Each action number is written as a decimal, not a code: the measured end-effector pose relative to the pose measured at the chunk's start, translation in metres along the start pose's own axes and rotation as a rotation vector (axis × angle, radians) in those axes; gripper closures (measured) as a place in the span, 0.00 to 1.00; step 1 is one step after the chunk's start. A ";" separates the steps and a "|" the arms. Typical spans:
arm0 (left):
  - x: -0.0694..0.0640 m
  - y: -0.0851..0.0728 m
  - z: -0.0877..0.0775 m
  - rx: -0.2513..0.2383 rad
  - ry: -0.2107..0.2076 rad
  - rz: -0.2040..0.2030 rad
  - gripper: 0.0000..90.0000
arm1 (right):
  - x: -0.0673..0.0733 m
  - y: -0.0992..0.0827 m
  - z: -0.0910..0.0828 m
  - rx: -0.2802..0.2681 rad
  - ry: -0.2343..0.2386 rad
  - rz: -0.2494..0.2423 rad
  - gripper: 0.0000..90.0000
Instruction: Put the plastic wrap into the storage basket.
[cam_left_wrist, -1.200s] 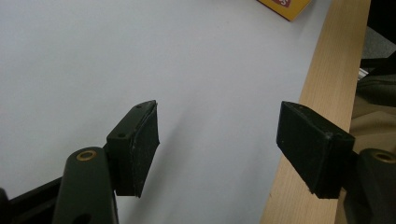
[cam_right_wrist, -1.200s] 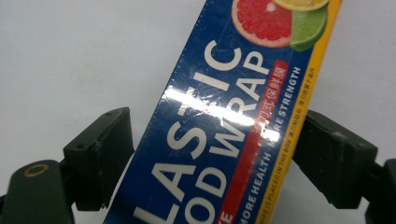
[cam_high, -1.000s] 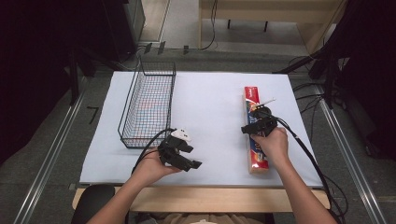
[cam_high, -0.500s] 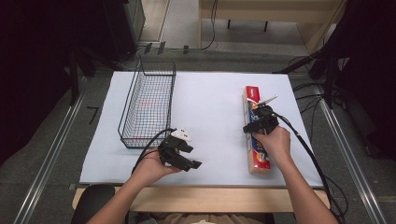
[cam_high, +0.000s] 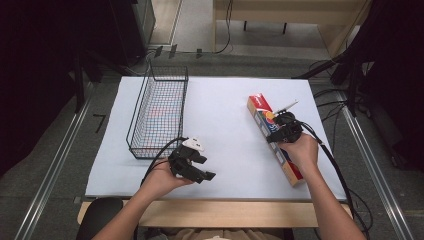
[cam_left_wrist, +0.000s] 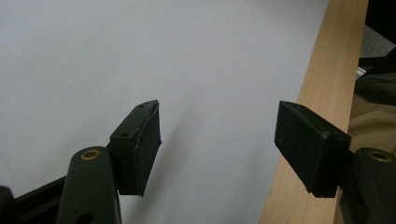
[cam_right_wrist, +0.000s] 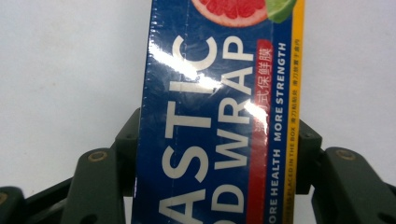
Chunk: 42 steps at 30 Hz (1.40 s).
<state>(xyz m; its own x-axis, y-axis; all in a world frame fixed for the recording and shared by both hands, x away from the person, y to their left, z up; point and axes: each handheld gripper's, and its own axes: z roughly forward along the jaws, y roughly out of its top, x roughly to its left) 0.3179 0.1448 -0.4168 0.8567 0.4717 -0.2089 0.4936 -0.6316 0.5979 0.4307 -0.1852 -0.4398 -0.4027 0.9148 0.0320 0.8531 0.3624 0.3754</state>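
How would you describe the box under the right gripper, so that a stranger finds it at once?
Start at the white table: a wire basket stands on its left half, and on the right half lies one long plastic wrap box, set slantwise. The right gripper is shut on its middle. It is the one printed thing there, blue with white letters, a red far end and fruit pictures.

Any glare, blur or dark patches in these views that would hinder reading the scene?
Right gripper view: bright glare streaks across the glossy box, lettering still legible. Left gripper view: sharp, with a soft shadow on the white table. High view: table evenly lit, surroundings nearly black, slightly soft overall.
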 end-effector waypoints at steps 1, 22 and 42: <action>0.000 0.000 0.000 -0.003 -0.003 -0.003 0.36 | -0.002 0.000 -0.002 -0.005 0.013 0.001 0.46; -0.006 0.006 -0.017 -0.036 0.021 0.053 0.38 | 0.013 -0.009 -0.052 -0.123 0.176 -0.248 0.46; -0.016 0.014 -0.027 -0.015 -0.005 0.129 0.40 | 0.044 -0.041 -0.050 -0.053 0.333 -0.503 0.46</action>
<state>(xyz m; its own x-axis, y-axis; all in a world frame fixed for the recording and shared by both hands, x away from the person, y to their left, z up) 0.3074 0.1450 -0.3840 0.9136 0.3843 -0.1332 0.3770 -0.6775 0.6316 0.3617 -0.1686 -0.4072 -0.8418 0.5254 0.1239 0.5170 0.7185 0.4652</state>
